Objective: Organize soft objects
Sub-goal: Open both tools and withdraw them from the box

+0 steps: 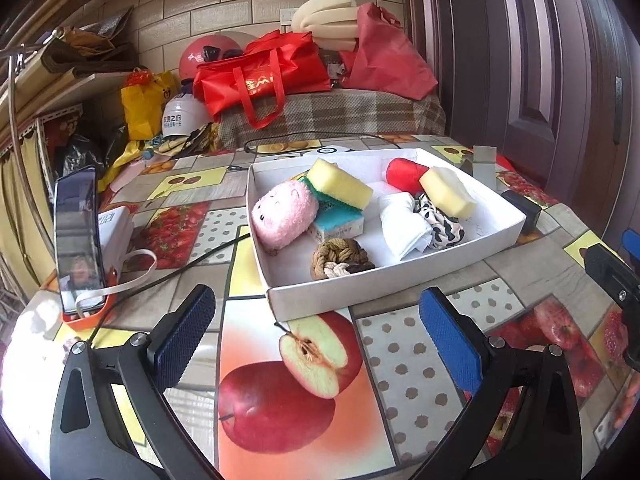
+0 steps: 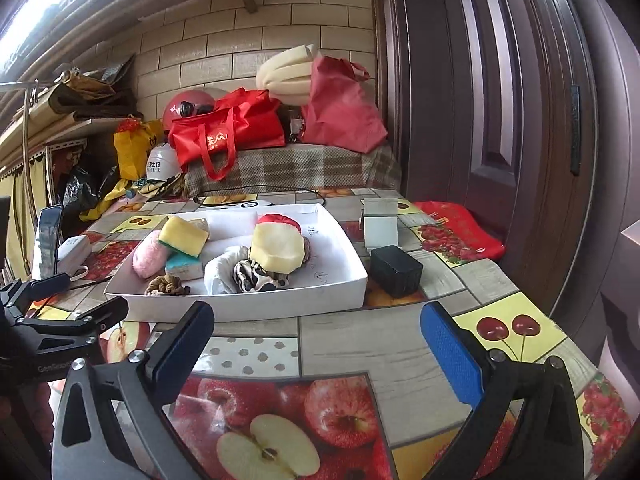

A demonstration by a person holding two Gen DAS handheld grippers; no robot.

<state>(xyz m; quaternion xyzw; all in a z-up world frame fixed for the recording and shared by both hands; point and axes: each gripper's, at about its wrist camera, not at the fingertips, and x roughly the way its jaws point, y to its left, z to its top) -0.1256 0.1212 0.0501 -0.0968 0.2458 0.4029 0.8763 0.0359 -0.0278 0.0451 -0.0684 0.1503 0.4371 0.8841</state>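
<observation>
On the fruit-patterned tablecloth (image 1: 404,364) a shallow white box (image 1: 360,294) sits as the middle of everything, and the soft things all lie inside its walls. To the left of the box, well clear of its wall, a phone (image 1: 78,240) stands upright in an orange holder, with a black cable (image 1: 192,264) running across the cloth up to the box's left wall. Inside the box, at its left end, a pink plush toy (image 1: 286,214) lies against the left wall; just right of it a yellow-and-green sponge (image 1: 340,186) rests tilted on a blue-topped sponge (image 1: 340,226), and a knotted brown rope (image 1: 340,258) lies near the front wall. Further right are a folded white cloth (image 1: 402,224), a black-and-white patterned fabric piece (image 1: 442,226) touching it, a second yellow sponge (image 1: 450,192) resting on that fabric, and a red soft item (image 1: 404,176) behind it. The right end of the box floor is bare. Just beyond the box's right wall stands a black block (image 2: 396,276), with a small white stand (image 2: 380,224) behind it. In front of the box the cloth is open. The left gripper (image 1: 318,336) hangs over that stretch, fingers spread wide and holding nothing; the right gripper (image 2: 318,350) hovers likewise before the box's front wall, also spread and empty.
</observation>
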